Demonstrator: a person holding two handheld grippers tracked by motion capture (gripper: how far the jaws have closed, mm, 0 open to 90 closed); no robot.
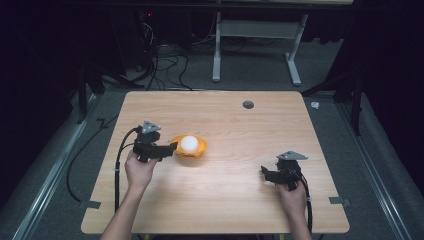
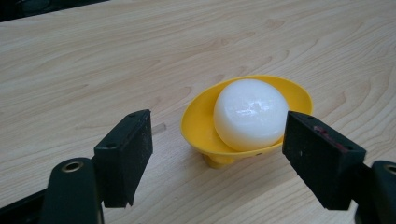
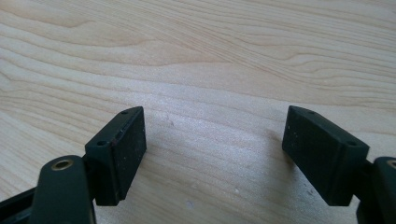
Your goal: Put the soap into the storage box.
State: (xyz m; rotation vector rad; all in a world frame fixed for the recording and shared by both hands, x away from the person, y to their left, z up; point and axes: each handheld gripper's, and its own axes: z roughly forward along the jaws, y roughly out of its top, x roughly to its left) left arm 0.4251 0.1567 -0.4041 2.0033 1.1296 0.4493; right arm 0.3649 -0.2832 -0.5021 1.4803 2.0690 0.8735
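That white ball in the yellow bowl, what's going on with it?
A person holds a gripper in each hand at a wooden table. The left gripper is right up at the yellow bowl holding the white ball, jaws apart and not gripping it. The right gripper waits open over bare wood.

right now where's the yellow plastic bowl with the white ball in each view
High view: the yellow plastic bowl sits left of centre on the wooden table, just beyond the left tool.
Left gripper view: right of centre, ahead of the open jaws, with the glossy white ball inside it.
Right gripper view: not in it.
Shared landmark: the light wood grain of the table.
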